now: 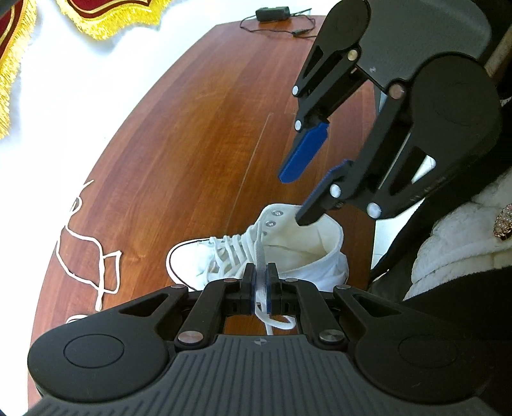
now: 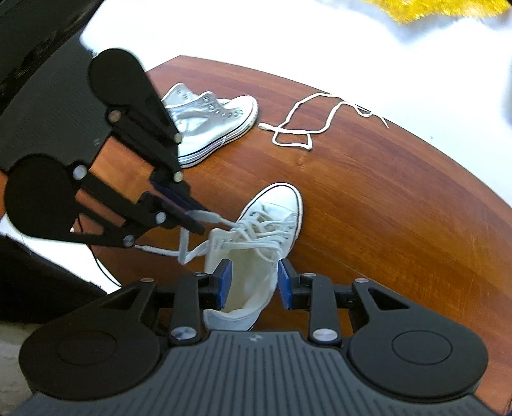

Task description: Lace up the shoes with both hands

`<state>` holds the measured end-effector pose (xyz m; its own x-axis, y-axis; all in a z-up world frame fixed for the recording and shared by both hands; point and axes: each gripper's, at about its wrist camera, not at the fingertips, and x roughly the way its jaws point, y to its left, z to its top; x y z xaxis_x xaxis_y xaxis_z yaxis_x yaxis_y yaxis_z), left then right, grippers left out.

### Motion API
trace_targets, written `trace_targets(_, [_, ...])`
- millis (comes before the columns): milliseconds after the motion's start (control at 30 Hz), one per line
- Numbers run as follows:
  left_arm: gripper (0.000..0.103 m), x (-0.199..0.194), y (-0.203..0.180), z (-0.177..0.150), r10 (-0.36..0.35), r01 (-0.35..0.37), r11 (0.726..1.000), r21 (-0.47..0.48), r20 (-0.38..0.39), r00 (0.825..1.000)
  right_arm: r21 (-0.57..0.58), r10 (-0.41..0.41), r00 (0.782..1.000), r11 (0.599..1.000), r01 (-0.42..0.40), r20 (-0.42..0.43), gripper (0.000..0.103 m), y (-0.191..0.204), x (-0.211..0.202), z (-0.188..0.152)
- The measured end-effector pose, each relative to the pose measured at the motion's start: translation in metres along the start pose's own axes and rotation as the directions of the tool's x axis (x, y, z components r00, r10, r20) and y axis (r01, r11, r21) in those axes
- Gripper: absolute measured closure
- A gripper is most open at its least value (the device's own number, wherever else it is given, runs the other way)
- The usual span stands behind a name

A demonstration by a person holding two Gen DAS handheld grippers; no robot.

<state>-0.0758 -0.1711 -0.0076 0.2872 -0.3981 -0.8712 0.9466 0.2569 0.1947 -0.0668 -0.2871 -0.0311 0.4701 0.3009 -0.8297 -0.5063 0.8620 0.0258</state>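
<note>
a black adapter [image 1: 272, 14] with its thin cable [image 1: 281, 30] lies beside yellow-fringed cloth [image 1: 105, 22].

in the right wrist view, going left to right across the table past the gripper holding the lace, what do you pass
left gripper pinching a lace end → unlaced white sneaker lying on its side → laced white high-top → loose white shoelace on the wooden table

Probably an office or meeting room: a long polished wooden table [image 1: 198, 134], gold-fringed red banners [image 1: 96, 16], white floor.
</note>
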Motion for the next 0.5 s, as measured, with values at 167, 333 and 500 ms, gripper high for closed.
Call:
trace_targets(167, [0.097,0.014,0.001,0.008,-0.01,0.011,1.0,0.017,-0.038,0.999,0.113,0.025,1.0,0.993,-0.027,0.018,0.07,-0.018,-0.002,-0.005])
trace_targets(333, [0.097,0.024,0.007,0.02,-0.012,0.015,0.999,0.033,-0.066,0.998,0.183,0.059,0.998,0.982,-0.056,-0.01,0.074,-0.03,0.016,-0.012])
trace_targets(500, [0.097,0.048,0.018,0.025,-0.041,0.048,0.997,0.058,-0.118,0.992,0.226,0.085,0.996,0.971,-0.078,-0.021,0.096,-0.039,0.022,-0.019])
